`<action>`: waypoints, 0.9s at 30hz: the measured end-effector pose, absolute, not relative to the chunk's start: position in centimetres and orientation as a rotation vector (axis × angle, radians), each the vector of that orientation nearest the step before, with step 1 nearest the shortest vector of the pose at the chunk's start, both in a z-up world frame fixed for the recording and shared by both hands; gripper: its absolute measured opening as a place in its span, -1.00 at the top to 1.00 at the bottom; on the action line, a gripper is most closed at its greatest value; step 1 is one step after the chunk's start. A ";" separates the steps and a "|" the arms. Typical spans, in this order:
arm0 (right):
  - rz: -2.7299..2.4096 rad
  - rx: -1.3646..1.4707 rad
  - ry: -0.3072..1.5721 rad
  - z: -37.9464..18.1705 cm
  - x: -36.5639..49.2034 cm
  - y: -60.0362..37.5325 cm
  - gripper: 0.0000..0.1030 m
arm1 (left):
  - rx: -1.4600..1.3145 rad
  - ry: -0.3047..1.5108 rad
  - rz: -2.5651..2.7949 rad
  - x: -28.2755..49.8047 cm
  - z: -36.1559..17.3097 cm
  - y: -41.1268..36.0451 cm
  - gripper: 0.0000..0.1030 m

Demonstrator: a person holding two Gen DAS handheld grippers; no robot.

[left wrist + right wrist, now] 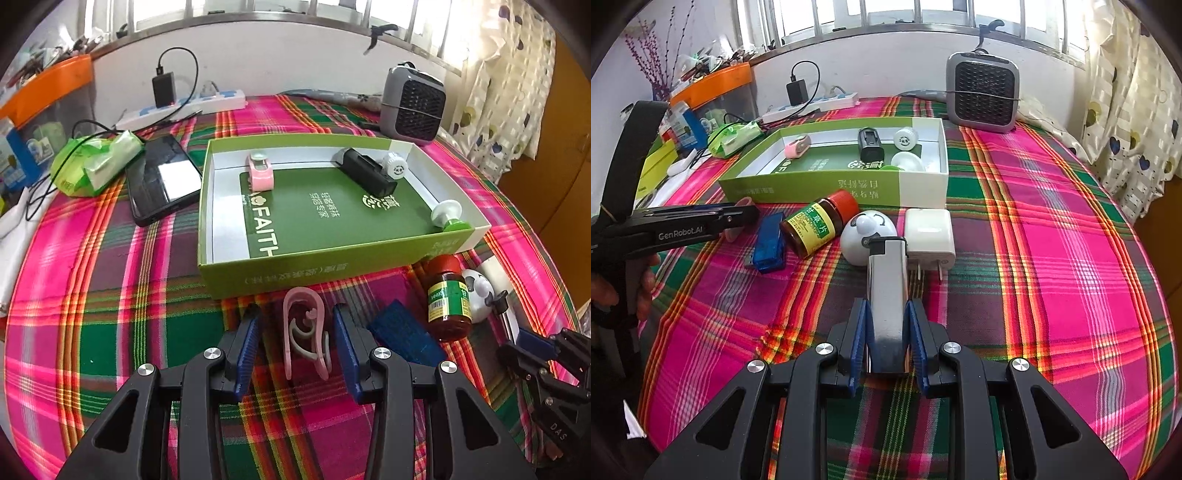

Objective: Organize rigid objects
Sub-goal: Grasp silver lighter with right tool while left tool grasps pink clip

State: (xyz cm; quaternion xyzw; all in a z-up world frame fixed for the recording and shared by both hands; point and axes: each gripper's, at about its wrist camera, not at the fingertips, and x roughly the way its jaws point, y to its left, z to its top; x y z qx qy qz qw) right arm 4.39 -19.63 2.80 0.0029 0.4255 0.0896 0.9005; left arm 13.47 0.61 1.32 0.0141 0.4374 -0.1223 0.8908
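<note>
Between our left fingers [255, 332]: pink clip [303, 328], fingers spread, not touching.
Right fingers [860, 332]: clenched on silver lighter [888, 295].
Green box [332, 267]: we see a black device [365, 171] and a pink gadget [260, 173].

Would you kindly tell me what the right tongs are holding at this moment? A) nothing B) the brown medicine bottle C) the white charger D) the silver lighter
D: the right tongs are shut on the silver lighter, while the brown medicine bottle and white charger lie on the plaid cloth.
</note>
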 end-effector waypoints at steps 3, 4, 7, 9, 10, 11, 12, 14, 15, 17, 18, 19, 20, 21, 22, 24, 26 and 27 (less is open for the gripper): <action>0.191 0.010 0.879 2.8 4.4 -19.7 0.53 | 0.042 0.906 -0.242 13.4 1.3 0.4 0.33; 0.192 0.010 0.878 2.8 4.4 -19.7 0.53 | 0.050 0.905 -0.233 13.4 1.3 0.4 0.35; 0.195 0.010 0.877 2.8 4.3 -19.8 0.53 | 0.055 0.903 -0.225 13.4 1.3 0.4 0.40; 0.195 0.011 0.876 2.7 4.3 -19.8 0.53 | 0.055 0.902 -0.219 13.4 1.3 0.5 0.47; 0.196 0.012 0.876 2.8 4.3 -19.8 0.53 | 0.053 0.902 -0.216 13.4 1.3 0.6 0.49; 0.196 0.012 0.876 2.8 4.3 -19.8 0.53 | 0.051 0.901 -0.214 13.4 1.3 0.6 0.54; 0.197 0.012 0.876 2.8 4.3 -19.8 0.53 | 0.050 0.901 -0.212 13.4 1.3 0.7 0.55; 0.196 0.013 0.876 2.8 4.3 -19.8 0.53 | 0.048 0.901 -0.212 13.4 1.3 0.7 0.55; 0.196 0.013 0.876 2.8 4.3 -19.8 0.53 | 0.050 0.901 -0.212 13.4 1.3 0.7 0.55; 0.196 0.012 0.876 2.8 4.3 -19.8 0.53 | 0.051 0.901 -0.212 13.4 1.3 0.8 0.56; 0.195 0.012 0.876 2.8 4.3 -19.8 0.53 | 0.049 0.901 -0.212 13.4 1.3 0.7 0.56; 0.196 0.012 0.876 2.8 4.3 -19.8 0.53 | 0.049 0.901 -0.212 13.4 1.3 0.7 0.56; 0.195 0.012 0.877 2.8 4.3 -19.8 0.53 | 0.048 0.901 -0.212 13.4 1.3 0.7 0.56; 0.195 0.012 0.877 2.8 4.3 -19.8 0.53 | 0.047 0.901 -0.213 13.4 1.3 0.8 0.56; 0.195 0.012 0.876 2.8 4.3 -19.8 0.53 | 0.048 0.901 -0.213 13.4 1.3 0.7 0.56; 0.196 0.012 0.877 2.8 4.3 -19.8 0.53 | 0.048 0.901 -0.213 13.4 1.3 0.7 0.56; 0.196 0.011 0.877 2.8 4.3 -19.8 0.53 | 0.048 0.901 -0.213 13.4 1.3 0.7 0.56; 0.196 0.010 0.877 2.8 4.3 -19.8 0.53 | 0.048 0.902 -0.213 13.4 1.3 0.8 0.56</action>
